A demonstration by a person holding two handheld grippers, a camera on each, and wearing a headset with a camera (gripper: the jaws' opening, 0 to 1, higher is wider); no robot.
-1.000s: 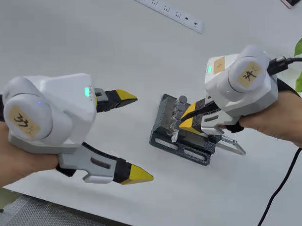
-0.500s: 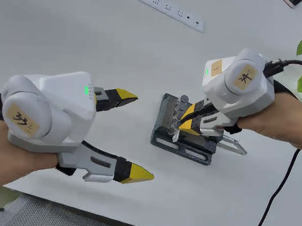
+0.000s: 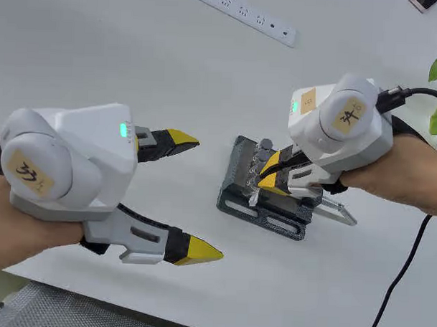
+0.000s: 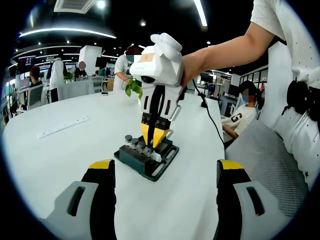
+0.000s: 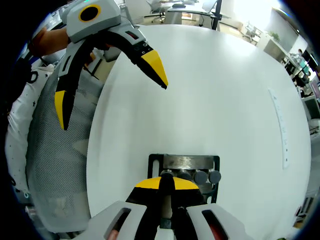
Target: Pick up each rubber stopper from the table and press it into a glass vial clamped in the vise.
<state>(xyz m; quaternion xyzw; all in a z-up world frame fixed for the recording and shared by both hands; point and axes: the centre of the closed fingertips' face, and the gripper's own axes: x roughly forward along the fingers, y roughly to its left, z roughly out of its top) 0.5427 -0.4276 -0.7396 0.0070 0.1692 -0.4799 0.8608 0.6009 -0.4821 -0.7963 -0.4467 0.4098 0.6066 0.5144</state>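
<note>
Staying closed at the vials (image 3: 259,158), right tool (image 3: 265,182) has barely shifted; left tool (image 3: 204,197) stays apart.

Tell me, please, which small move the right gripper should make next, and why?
Probably a short, straight push down. The right gripper, jaws closed, has its tips on the end of the row of vials in the vise, beside grey stoppers already seated. Whether it holds a stopper is hidden. The left gripper is open, apart.

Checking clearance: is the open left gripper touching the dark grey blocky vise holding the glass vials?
Apart: the head view shows bare white table between the left gripper and the vise.
</note>
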